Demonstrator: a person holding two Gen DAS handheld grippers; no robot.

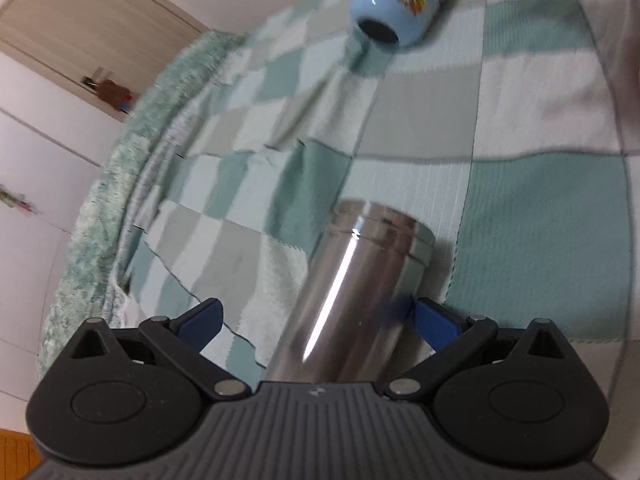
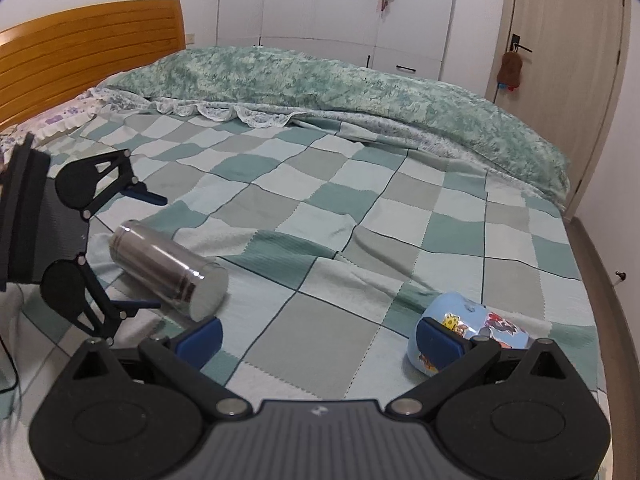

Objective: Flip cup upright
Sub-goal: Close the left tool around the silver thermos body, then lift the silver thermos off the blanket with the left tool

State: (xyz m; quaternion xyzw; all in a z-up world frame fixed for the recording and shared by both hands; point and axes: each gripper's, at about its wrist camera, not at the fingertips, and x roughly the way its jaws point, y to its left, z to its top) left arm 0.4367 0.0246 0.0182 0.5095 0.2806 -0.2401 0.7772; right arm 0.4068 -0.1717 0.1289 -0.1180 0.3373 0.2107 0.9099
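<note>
A shiny steel cup (image 1: pixel 352 292) lies on its side on the checked bedspread (image 1: pixel 540 220). My left gripper (image 1: pixel 316 320) is open, its blue fingers wide on either side of the cup's near end, apart from it. In the right wrist view the steel cup (image 2: pixel 168 268) lies at the left with the left gripper (image 2: pixel 154 252) straddling its far end. A light blue cartoon cup (image 2: pixel 476 328) lies on its side at the right, partly behind one blue fingertip (image 2: pixel 436 340) of my open, empty right gripper (image 2: pixel 318 340). It also shows in the left wrist view (image 1: pixel 400 4).
A rumpled green blanket (image 2: pixel 360 88) lies along the far side of the bed. A wooden headboard (image 2: pixel 88 48) is at the left, white wardrobes (image 2: pixel 320 0) behind, a door (image 2: pixel 560 60) at the right. The bed's edge drops off at the right.
</note>
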